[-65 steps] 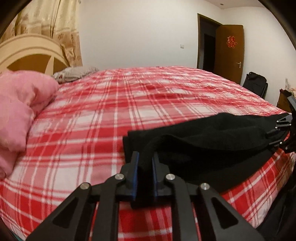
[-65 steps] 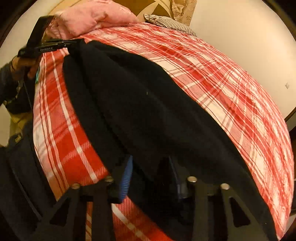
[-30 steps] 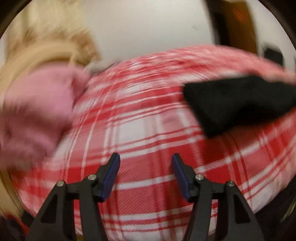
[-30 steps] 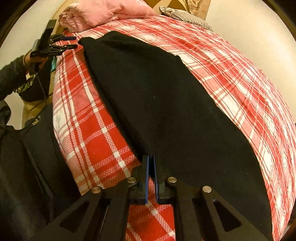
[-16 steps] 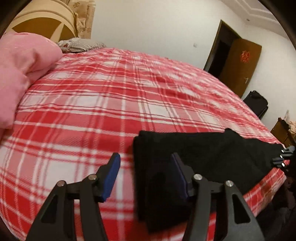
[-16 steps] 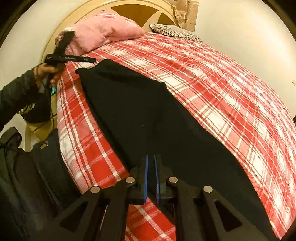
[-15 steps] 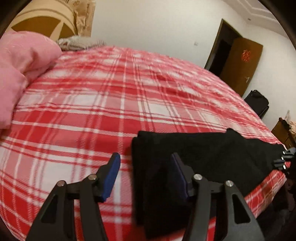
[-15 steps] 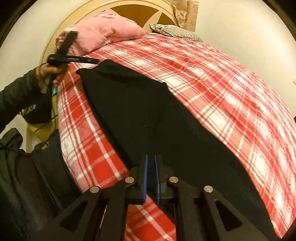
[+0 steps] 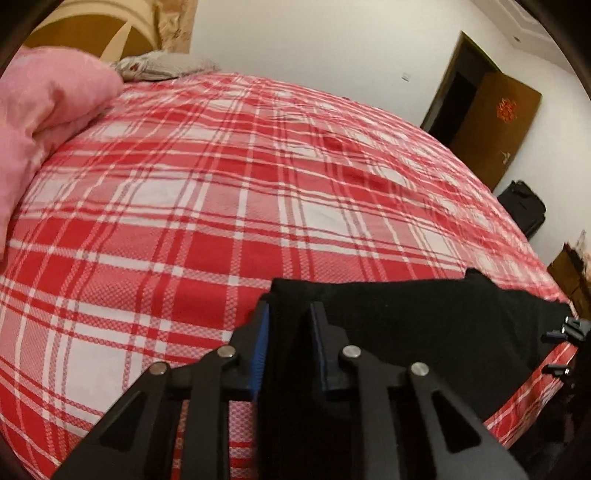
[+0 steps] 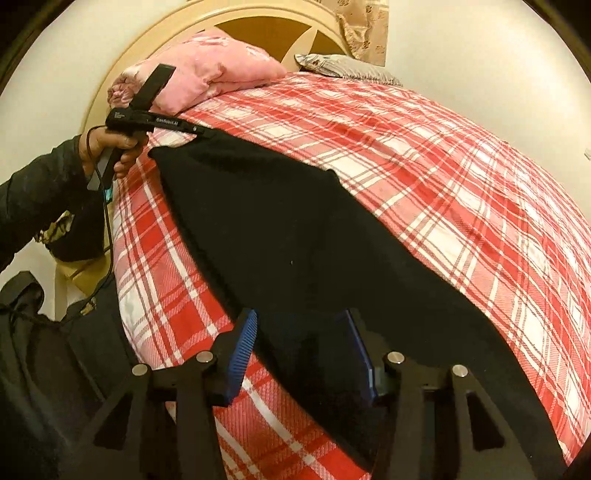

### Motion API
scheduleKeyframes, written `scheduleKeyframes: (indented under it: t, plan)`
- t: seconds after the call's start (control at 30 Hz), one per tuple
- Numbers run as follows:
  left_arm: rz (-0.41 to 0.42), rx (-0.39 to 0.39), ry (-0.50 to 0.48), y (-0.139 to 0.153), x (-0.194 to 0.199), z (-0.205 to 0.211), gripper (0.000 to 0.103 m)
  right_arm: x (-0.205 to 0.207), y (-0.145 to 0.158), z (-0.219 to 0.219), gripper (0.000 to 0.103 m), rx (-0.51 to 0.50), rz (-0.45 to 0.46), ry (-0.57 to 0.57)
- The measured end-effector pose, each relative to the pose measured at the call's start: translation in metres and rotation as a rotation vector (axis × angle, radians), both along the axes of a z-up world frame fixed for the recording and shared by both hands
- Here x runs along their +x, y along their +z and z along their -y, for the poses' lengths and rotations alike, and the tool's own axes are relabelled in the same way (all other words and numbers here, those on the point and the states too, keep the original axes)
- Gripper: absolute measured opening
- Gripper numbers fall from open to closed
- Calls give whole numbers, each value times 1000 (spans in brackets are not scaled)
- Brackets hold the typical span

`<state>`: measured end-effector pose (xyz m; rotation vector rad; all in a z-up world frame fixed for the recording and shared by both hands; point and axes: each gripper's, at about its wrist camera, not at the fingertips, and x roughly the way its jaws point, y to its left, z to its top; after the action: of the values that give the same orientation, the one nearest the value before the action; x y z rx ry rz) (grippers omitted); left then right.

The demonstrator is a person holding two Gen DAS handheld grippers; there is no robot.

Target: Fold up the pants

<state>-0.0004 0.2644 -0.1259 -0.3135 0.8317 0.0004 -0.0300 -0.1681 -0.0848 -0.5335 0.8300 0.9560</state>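
Black pants [image 10: 288,243] lie folded lengthwise along the near edge of a red plaid bed [image 10: 461,177]. In the left wrist view my left gripper [image 9: 290,332] has closed on the left end of the pants [image 9: 406,325], with black cloth filling the narrow gap between its blue pads. It also shows in the right wrist view [image 10: 199,130], held by a hand at the far end of the pants. My right gripper [image 10: 301,345] is open, its blue pads straddling the near end of the pants. It shows at the right edge of the left wrist view [image 9: 565,332].
A pink duvet [image 9: 44,122] and a grey pillow [image 9: 162,68] lie at the headboard [image 10: 236,26]. A brown door [image 9: 495,125] and a dark bag [image 9: 522,206] stand past the bed. Dark bags [image 10: 44,350] sit on the floor by the bed's side.
My left gripper moved onto the pants' end and closed from open onto the cloth. My right gripper went from shut to open, its pads now astride the other end.
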Motion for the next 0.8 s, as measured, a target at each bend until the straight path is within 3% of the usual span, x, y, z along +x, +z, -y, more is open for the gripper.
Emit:
scheduleKeyframes:
  t: [0.1,0.17,0.27,0.33,0.4,0.5,0.6,0.7,0.8]
  plan:
    - [-7,-41,12,-3,1,-4,22,1,2,-1,50,12,7,-11]
    - [25,-55,6,1,-2,-5,7,2,4,-2,50,7,23,-20]
    - [138,-64,11,21,-13,-6,7,6,7,-1,50,10,25,-37]
    - [204,-18,4,28,-16,-3,7,10,8,0,51,19,24,-48]
    - [165,20,-3,18,-6,-1,7,17,8,-1,51,8,26,-56]
    - [88,16,14,-11,4,-7,9,29,9,-3,51,-7,41,-76]
    - [132,-19,34,-9,-3,-11,16,45,18,0,51,29,13,-103]
    - [162,-36,75,-1,-12,-18,16,62,27,-4,51,77,-28,-101]
    - [242,4,139,18,-26,-21,19,78,29,-17,51,75,-14,-82]
